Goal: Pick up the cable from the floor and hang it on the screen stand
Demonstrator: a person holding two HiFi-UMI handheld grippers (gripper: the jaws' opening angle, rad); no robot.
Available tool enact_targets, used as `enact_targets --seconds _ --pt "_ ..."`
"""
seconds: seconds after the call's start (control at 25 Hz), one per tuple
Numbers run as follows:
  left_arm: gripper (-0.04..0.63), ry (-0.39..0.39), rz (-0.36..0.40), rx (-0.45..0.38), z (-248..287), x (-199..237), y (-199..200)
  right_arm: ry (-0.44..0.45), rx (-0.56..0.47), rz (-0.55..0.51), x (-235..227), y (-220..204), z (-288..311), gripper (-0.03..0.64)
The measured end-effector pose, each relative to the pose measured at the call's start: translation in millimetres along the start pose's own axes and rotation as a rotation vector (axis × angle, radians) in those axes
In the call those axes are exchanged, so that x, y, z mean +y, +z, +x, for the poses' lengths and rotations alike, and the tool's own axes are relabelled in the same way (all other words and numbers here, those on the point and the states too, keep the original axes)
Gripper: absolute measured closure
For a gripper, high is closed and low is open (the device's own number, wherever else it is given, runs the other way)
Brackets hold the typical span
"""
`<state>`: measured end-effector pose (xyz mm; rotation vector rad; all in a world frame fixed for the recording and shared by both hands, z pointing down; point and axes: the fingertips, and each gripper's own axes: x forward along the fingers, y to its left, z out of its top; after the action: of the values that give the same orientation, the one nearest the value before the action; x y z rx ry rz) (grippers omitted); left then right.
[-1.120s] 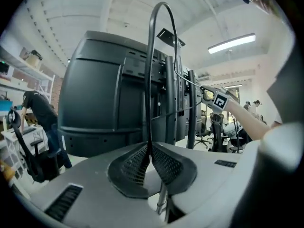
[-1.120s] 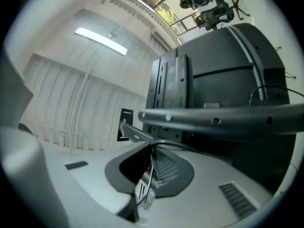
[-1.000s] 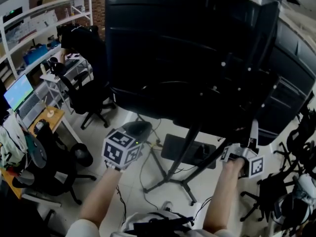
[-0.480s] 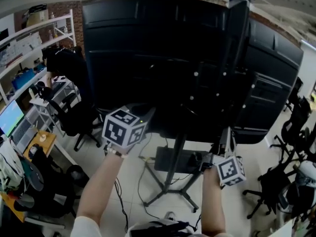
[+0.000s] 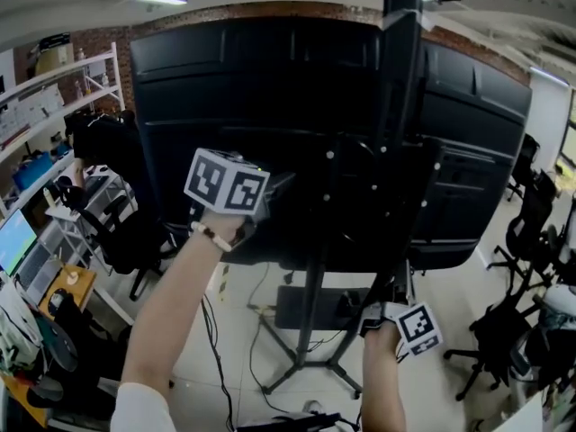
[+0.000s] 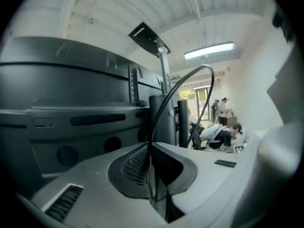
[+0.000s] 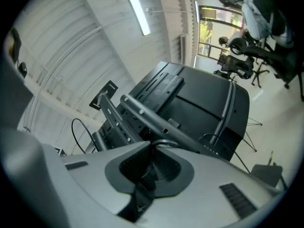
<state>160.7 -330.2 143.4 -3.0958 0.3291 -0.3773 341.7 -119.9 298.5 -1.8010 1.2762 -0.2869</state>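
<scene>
Office floor [image 5: 236,327] is showing pale and tiled far below, with shelves [image 5: 47,93] and chairs [image 5: 135,232] crowding the left side and more chairs sitting off to the right. The big black screen [image 5: 252,106] is filling the middle, back side facing us, on its screen stand [image 5: 397,115], whose post is poking above the top edge.

The left gripper [image 6: 151,161] is hovering high by the screen's back, jaws clenched on the cable [image 6: 161,104], which is arcing up and over from the pads. The right gripper [image 7: 152,161] is sitting lower near the post, also pinching the cable, a small loop curling just past its tips.

Danger spots, as I judge it: such a thin cord could be slipping out of either pinch, and any slack trailing down could be snagging on the bracket screws or the stand's legs. Open room is looking best above the top edge and right of the post; the left chairs are sitting well apart.
</scene>
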Motion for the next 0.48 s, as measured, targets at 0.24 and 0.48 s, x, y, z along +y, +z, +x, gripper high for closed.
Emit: enact_targets --seconds 0.24,0.48 --pt "0.583 -0.163 -0.169 0.102 18 -1 17 0.045 0.025 0.249 -13 10 3 0.590" --pt "0.583 -0.255 -0.333 0.164 20 -6 -5 0.081 0.033 0.428 -19 11 -2 0.590"
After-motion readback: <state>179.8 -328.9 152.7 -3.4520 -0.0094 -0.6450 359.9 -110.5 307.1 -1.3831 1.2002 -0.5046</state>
